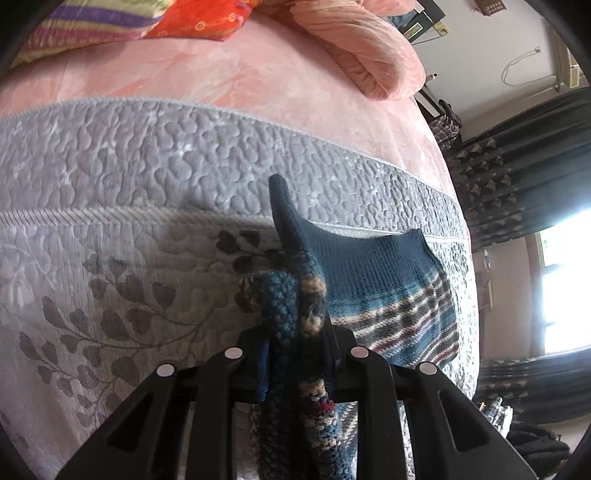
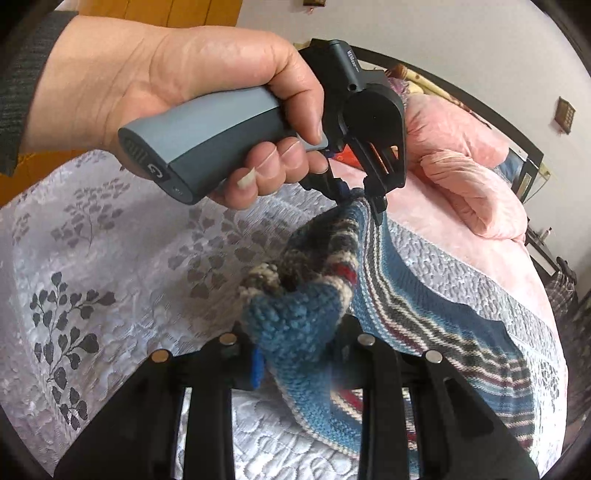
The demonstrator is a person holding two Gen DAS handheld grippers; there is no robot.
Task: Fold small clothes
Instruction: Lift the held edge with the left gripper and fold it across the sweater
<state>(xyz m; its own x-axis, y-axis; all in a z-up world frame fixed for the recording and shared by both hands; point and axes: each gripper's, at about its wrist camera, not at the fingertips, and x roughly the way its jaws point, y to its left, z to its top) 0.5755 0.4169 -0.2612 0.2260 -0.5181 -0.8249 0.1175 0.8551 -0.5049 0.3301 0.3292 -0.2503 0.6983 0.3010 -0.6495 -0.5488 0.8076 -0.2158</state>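
A small knitted garment, blue with cream, grey and dark red stripes, hangs partly lifted above a grey quilt. My left gripper is shut on a bunched edge of it. In the right wrist view my right gripper is shut on another thick blue edge of the knitted garment. Further back in that view a hand holds the left gripper, which pinches the far end. The cloth stretches between the two grippers and trails down onto the quilt at the right.
The grey quilt with a leaf pattern covers the near part of a bed with a pink sheet. A rolled pink blanket and bright pillows lie at the far end. Dark curtains and a window are to the right.
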